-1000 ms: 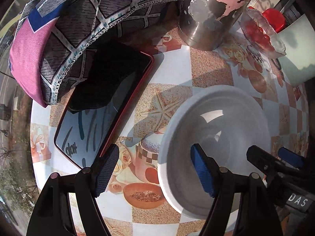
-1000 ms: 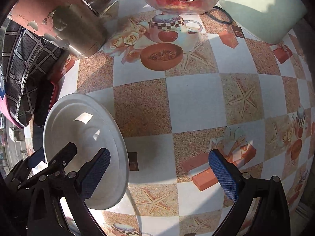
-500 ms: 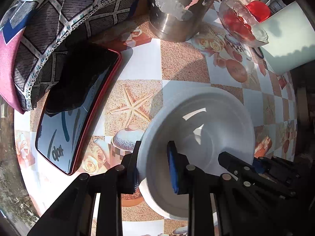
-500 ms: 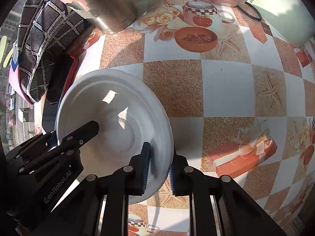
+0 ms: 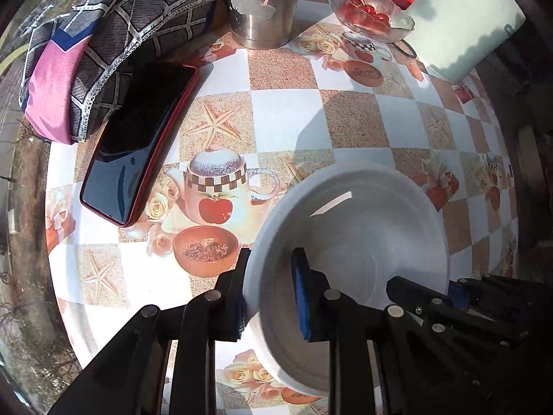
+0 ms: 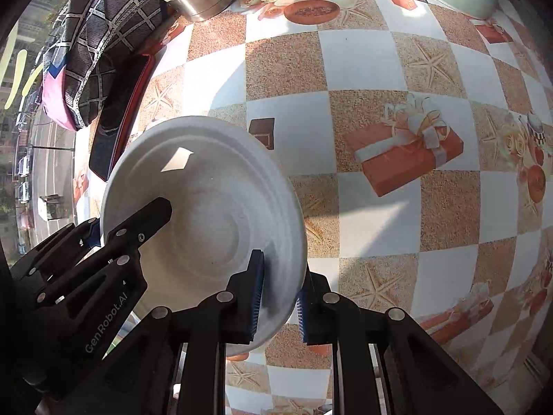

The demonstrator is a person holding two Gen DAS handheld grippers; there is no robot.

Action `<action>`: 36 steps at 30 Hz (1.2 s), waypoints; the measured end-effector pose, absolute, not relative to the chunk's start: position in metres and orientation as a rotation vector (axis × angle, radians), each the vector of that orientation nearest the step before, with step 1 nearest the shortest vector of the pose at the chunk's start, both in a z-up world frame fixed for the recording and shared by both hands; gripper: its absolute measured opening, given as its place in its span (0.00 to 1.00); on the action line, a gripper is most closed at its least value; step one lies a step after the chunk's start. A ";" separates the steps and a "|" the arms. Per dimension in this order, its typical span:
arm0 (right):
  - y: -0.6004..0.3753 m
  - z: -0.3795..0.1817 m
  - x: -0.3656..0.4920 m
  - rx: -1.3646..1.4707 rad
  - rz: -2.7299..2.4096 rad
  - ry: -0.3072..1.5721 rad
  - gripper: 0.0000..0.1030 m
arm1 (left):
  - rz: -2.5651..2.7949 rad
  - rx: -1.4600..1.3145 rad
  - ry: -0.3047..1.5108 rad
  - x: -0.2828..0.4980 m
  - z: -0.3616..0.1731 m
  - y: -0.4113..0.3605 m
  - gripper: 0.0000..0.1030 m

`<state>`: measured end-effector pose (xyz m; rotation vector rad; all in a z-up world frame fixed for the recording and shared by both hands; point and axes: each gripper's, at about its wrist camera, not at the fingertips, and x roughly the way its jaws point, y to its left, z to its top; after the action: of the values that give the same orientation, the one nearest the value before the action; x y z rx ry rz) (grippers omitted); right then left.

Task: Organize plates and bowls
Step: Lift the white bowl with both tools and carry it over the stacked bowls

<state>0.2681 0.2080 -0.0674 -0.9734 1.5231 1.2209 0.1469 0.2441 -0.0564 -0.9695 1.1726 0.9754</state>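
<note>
Two grippers grip one white round moulded-fibre bowl (image 5: pixel 359 235) at once, and that shared hold is what the coming move turns on. The left gripper (image 5: pixel 271 294) comes in from the bowl's left edge: its outer finger sits outside the wall, and its blue-padded inner finger lies inside the hollow, the two drawn in tight on the rim between them. The right gripper (image 6: pixel 278 295) does the same on the opposite edge, one blue pad inside and one outside, pinching the rim. Each tool shows in the other's view as a black linkage reaching over the far rim, so the grippers face the bowl from opposite sides, roughly across its width. A round bowl has no long axis; the line that matters runs from one pinch to the other. The bowl seems to hang just above the checked tablecloth (image 6: pixel 380 62), printed with starfish, teapots and gift boxes, mouth up and tipped a little, though the fisheye lenses make the tilt and any contact hard to judge. Neither hand is nearer; both are on it. My judgement is that the hands must travel together and level, or one must let go, since any twist between them would flex the thin rim. A dark phone in a red case (image 5: pixel 138 138) lies well apart to the left.
</note>
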 end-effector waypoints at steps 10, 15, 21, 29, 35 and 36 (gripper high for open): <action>0.157 -0.077 0.248 -1.008 1.179 1.589 0.18 | 0.924 -0.968 1.248 0.138 -0.063 0.193 0.24; 0.139 -0.076 0.247 -1.025 1.163 1.599 0.18 | 0.905 -0.948 1.273 0.135 -0.063 0.167 0.25; 0.118 -0.059 0.253 -1.030 1.180 1.585 0.18 | 0.908 -0.950 1.253 0.122 -0.046 0.140 0.25; 0.098 -0.025 0.275 -0.979 1.194 1.560 0.18 | 0.898 -0.922 1.218 0.128 -0.020 0.122 0.25; 0.087 -0.006 0.292 -0.916 1.192 1.550 0.18 | 0.862 -0.881 1.205 0.143 -0.003 0.112 0.25; 0.085 -0.004 0.295 -0.907 1.190 1.551 0.18 | 0.855 -0.870 1.206 0.148 -0.002 0.112 0.25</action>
<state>0.2946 0.0850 -0.0036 -0.9070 1.5509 1.1897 0.1484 0.1118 -0.0024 -0.8698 1.2062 0.8548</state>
